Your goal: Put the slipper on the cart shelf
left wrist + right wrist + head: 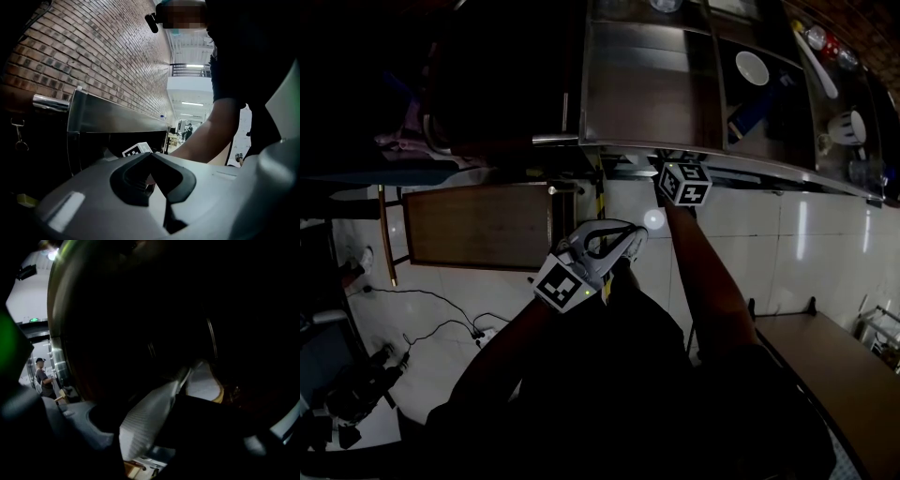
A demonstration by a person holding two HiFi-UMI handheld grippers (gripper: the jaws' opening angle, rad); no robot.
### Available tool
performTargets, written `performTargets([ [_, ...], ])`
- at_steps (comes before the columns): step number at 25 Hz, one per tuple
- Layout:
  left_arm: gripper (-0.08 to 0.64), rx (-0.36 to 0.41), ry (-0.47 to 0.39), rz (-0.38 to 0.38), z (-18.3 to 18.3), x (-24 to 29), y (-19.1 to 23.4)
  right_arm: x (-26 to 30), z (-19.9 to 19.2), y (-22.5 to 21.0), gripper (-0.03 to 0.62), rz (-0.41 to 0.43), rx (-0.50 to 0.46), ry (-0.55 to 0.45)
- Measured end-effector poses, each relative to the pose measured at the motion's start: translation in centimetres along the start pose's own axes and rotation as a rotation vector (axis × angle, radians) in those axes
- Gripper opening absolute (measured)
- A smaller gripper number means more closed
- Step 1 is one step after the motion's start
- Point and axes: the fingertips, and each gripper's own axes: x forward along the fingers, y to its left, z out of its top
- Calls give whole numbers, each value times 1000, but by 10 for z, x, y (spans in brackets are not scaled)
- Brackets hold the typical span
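Note:
My left gripper [598,258] is shut on a white-grey slipper [614,239] with a dark strap, held over the floor in front of the steel cart [722,161]. That slipper [93,197] fills the lower half of the left gripper view. My right gripper [680,178] reaches under the cart's edge; its fingertips are hidden in the head view. Its own view is very dark: a second slipper [150,420], ribbed sole showing, lies tilted inside the shelf between the widely parted jaws. A pale object [204,383] lies deeper in.
The cart's top trays hold a white bowl [752,67], a blue item [755,108] and cups [848,127]. A wooden table [478,225] stands at left with cables [441,319] on the floor. Another table [834,375] is at lower right. A brick wall [93,61] runs behind the cart.

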Motion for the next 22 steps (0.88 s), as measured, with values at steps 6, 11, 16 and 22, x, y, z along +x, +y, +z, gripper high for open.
performTargets([
  [6, 2, 2, -1, 12, 2, 0, 1, -12, 0, -8, 374, -62, -108, 18],
  [11, 2, 9, -10, 37, 11, -3, 5, -37, 2, 15, 374, 12, -144, 25],
  [16, 2, 26, -20, 72, 22, -10, 7, -68, -3, 53, 373, 144, -185, 49],
  [22, 2, 43, -35, 120, 39, -27, 3, -123, 4, 110, 305, 316, -265, 45],
])
